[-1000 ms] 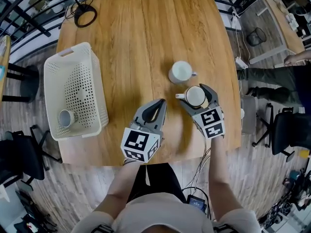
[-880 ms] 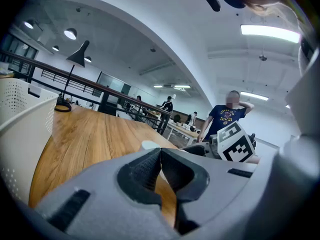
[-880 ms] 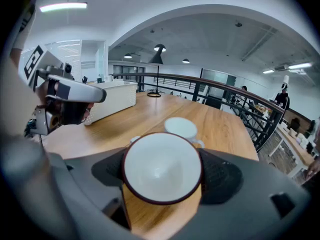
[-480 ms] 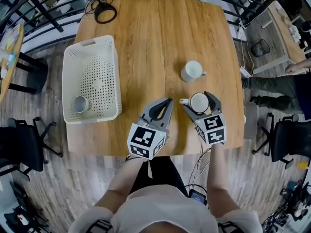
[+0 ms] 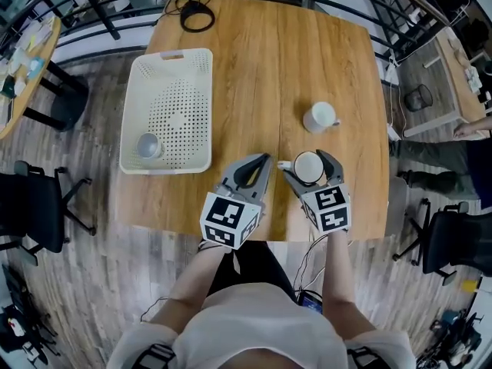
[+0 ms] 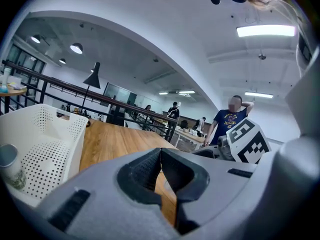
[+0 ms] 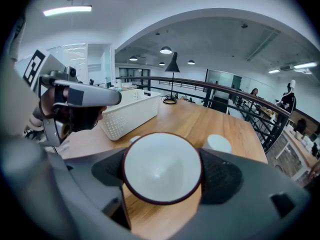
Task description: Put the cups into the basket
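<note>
My right gripper (image 5: 307,166) is shut on a white cup with a dark rim (image 5: 308,167), held upright above the table's near edge. In the right gripper view this cup (image 7: 161,166) fills the space between the jaws. A second white mug (image 5: 319,118) (image 7: 218,144) stands on the table beyond it. The white perforated basket (image 5: 201,106) (image 6: 60,129) (image 7: 132,111) sits at the left with a grey cup (image 5: 148,145) (image 6: 7,159) inside. My left gripper (image 5: 261,162) (image 6: 161,153) is shut on nothing, just left of the held cup.
A black cable coil (image 5: 197,15) lies at the table's far edge. Black office chairs (image 5: 38,206) stand to the left and right (image 5: 453,241) of the wooden table (image 5: 254,60). A railing runs behind the table. People stand far off in the left gripper view.
Both grippers have moved left, toward the basket side, and risen a little. The right one carries the cup away from the other mug. The head view has shifted too.
</note>
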{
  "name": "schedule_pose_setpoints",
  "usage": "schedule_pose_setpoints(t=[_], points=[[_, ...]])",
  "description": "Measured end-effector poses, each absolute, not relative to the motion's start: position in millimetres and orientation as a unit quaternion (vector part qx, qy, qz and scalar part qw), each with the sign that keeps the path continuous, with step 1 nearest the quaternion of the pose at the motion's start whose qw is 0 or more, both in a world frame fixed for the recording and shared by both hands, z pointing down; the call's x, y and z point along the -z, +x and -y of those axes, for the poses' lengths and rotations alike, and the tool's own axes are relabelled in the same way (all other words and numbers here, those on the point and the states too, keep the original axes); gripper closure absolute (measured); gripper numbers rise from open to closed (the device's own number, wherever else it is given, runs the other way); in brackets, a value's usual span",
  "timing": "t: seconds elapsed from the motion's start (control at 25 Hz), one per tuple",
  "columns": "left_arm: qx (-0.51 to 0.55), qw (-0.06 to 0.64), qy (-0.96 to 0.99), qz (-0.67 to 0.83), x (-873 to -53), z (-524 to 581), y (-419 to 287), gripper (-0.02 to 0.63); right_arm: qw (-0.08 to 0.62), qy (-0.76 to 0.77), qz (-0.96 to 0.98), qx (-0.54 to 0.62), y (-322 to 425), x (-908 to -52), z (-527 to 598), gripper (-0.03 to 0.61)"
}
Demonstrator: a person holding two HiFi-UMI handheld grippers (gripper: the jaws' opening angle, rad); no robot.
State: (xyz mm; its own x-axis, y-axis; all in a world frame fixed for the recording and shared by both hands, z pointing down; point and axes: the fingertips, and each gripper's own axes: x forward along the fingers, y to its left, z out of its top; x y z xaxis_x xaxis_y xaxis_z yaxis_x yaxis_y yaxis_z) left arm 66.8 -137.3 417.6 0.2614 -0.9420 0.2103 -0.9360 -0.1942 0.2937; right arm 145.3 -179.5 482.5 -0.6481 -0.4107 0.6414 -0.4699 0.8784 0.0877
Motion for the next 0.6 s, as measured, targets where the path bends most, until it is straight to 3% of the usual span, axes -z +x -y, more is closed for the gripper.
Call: schedule_pose_setpoints(t=[0.6], points=[[0.037,0.145,0.715,0.682,-376.6,112.6,-36.8,0.604,0.314,0.177,0.932,0.025,32.6,-421.5,173.3,0.161]])
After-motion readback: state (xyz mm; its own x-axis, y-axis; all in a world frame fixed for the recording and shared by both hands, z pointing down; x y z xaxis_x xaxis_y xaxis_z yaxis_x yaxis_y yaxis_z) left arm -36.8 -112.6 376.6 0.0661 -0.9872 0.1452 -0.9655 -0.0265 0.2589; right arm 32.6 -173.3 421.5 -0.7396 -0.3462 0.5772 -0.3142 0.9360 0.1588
